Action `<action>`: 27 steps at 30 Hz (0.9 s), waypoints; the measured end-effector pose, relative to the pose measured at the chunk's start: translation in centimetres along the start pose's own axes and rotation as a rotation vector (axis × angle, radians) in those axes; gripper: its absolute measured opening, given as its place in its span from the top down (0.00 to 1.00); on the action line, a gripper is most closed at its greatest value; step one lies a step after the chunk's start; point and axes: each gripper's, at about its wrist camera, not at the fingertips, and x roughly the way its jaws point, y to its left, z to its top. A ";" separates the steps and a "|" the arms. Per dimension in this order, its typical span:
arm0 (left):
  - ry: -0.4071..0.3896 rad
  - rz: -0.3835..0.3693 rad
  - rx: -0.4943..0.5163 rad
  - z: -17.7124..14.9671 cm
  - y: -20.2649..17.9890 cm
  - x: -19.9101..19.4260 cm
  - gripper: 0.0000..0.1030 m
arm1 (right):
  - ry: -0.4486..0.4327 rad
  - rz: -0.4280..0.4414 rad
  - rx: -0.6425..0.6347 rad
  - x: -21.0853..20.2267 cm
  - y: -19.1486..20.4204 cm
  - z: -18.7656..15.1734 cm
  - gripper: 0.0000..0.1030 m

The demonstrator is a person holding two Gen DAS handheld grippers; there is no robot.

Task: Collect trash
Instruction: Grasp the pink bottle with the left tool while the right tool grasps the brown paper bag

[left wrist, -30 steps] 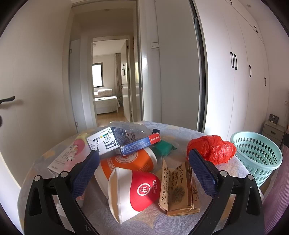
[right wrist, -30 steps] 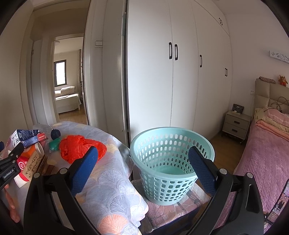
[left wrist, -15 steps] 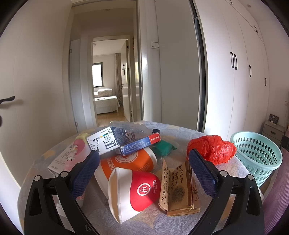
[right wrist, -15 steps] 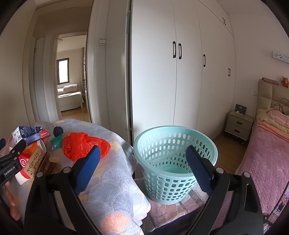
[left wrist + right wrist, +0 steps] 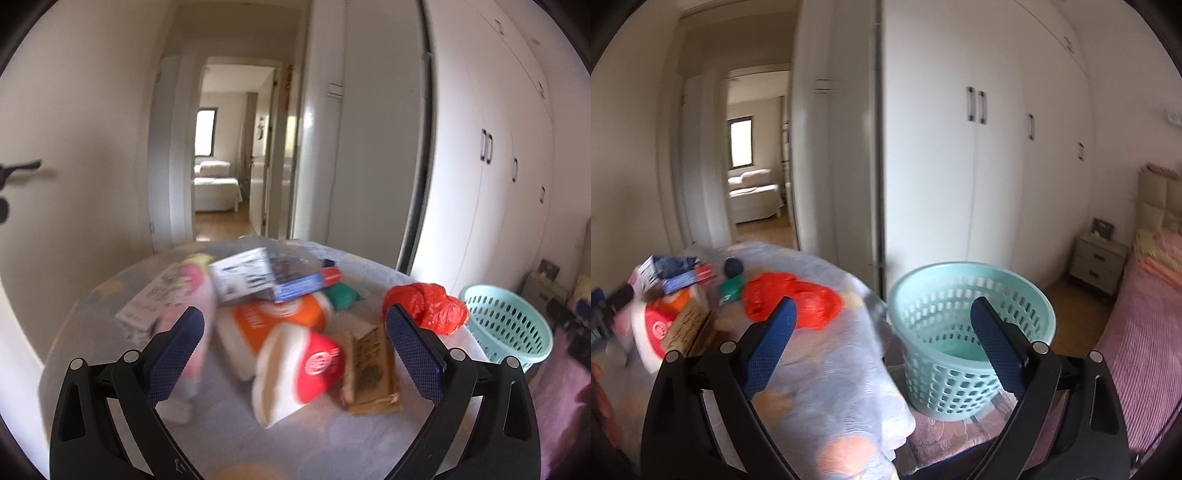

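White wardrobe doors back a round table [image 5: 332, 435] under a pale patterned cloth, strewn with trash: a red-and-white paper cup [image 5: 295, 373], a crumpled red plastic bag [image 5: 794, 302]. Both the left gripper [image 5: 293, 352] and right gripper [image 5: 881, 341] hover spread wide, empty. Right of the table stands a mint plastic basket [image 5: 971, 328].

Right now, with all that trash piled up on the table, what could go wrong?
The blue and white cardboard box lies on top of the orange paper cup, so pulling from below could topple it. The crumpled red plastic bag lies near the table's edge and might get knocked off, missing the mint-green plastic basket.
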 end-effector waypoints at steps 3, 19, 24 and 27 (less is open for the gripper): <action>0.059 0.027 -0.037 0.6 3.1 -0.3 0.07 | 0.014 0.062 -0.033 0.2 1.7 -0.2 0.12; 0.383 -0.103 -0.130 0.1 11.1 5.9 0.23 | 0.238 0.390 -0.008 3.8 10.4 -0.9 0.40; 0.436 -0.111 -0.136 -1.1 11.3 8.3 0.32 | 0.299 0.419 -0.026 4.6 12.2 -1.8 0.40; 0.454 -0.119 -0.137 -1.4 11.3 8.9 0.36 | 0.320 0.441 -0.031 5.2 13.3 -2.0 0.40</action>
